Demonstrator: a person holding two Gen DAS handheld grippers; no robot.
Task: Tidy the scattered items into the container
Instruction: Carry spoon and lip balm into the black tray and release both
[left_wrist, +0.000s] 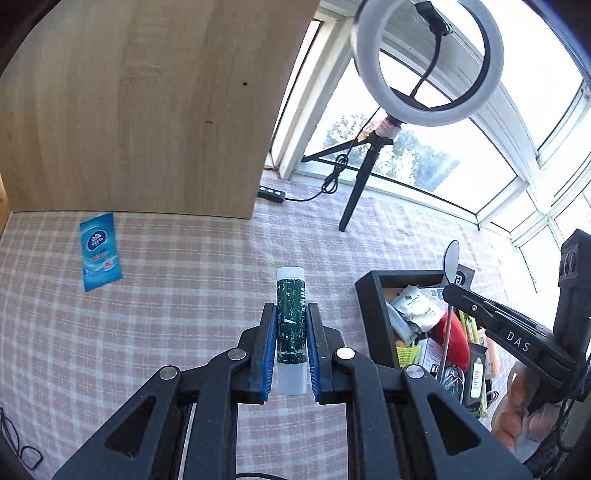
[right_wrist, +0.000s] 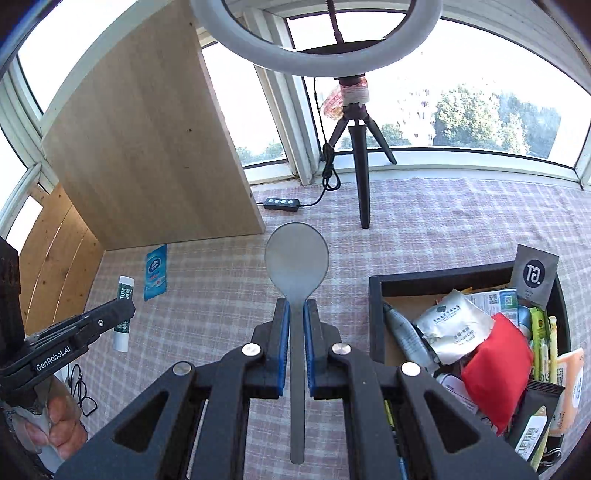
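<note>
My left gripper (left_wrist: 291, 314) is shut on a green-and-white lip balm tube (left_wrist: 291, 328) and holds it above the checked tablecloth; the tube also shows in the right wrist view (right_wrist: 123, 314). My right gripper (right_wrist: 296, 310) is shut on the handle of a metal spoon (right_wrist: 296, 266), bowl pointing forward, left of the black container (right_wrist: 376, 317). The container (left_wrist: 373, 295) holds several packets, a red pouch (right_wrist: 495, 365) and a pen. A blue tissue packet (left_wrist: 99, 251) lies flat on the cloth near the wooden board, also seen in the right wrist view (right_wrist: 156, 271).
A wooden board (left_wrist: 140, 110) stands upright at the back left. A ring light on a black tripod (right_wrist: 360, 155) stands by the window, with its cable and remote (right_wrist: 282, 204) on the cloth. Black glasses (right_wrist: 83, 391) lie at the near left.
</note>
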